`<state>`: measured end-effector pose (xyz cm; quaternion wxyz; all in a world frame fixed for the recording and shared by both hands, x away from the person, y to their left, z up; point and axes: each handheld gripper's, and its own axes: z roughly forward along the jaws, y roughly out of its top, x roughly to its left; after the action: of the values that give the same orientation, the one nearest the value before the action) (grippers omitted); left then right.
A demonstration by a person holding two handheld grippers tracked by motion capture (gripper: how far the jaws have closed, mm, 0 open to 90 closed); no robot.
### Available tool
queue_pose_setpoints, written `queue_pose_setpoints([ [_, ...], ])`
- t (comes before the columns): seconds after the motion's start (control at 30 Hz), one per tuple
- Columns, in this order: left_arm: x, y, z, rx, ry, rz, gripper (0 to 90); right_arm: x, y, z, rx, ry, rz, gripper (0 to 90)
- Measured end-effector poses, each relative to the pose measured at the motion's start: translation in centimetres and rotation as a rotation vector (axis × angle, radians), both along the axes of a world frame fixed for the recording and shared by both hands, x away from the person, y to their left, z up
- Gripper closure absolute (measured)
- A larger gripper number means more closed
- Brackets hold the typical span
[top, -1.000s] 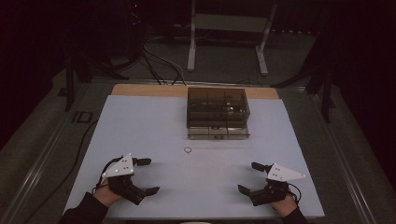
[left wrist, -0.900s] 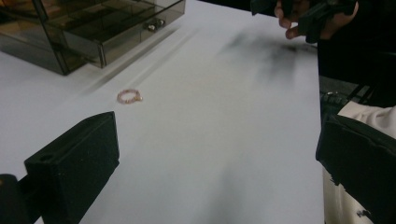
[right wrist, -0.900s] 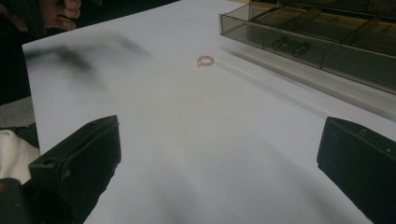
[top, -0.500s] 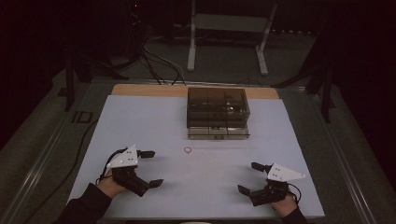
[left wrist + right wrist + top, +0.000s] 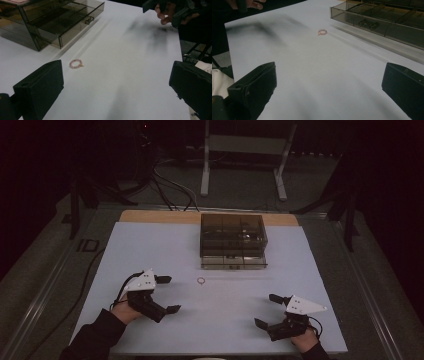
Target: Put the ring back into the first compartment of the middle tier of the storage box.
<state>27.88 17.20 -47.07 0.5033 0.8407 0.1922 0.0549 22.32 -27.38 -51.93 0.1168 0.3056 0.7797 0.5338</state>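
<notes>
A small pink bead bracelet (image 5: 201, 281) (image 5: 76, 63) (image 5: 322, 32) lies on the white table sheet (image 5: 225, 295), just in front of a smoked clear drawer box (image 5: 233, 241) (image 5: 50, 20) (image 5: 387, 17) whose lowest drawer is pulled out. My left gripper (image 5: 167, 294) is open at the left of the sheet, a short way left of the bracelet, with nothing between its jaws. My right gripper (image 5: 270, 310) is open near the front right, farther from the bracelet, holding nothing.
The drawer box stands at the back middle of the table, its open drawer holding small dark items (image 5: 368, 23). Cables (image 5: 165, 175) and a white stand (image 5: 245, 155) sit on the dark floor beyond the table. A cable (image 5: 85, 285) runs along the left edge.
My left gripper has moved forward and right across the sheet, closer to the bracelet. The right gripper has stayed in place.
</notes>
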Motion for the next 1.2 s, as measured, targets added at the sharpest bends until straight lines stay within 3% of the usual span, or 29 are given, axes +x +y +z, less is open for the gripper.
queue_pose_setpoints([
  [1.2,4.2,-3.8,0.0,0.016,0.014,-0.005,0.9,-0.1,0.0,0.0,-0.005,-0.005,0.006,0.0],
])
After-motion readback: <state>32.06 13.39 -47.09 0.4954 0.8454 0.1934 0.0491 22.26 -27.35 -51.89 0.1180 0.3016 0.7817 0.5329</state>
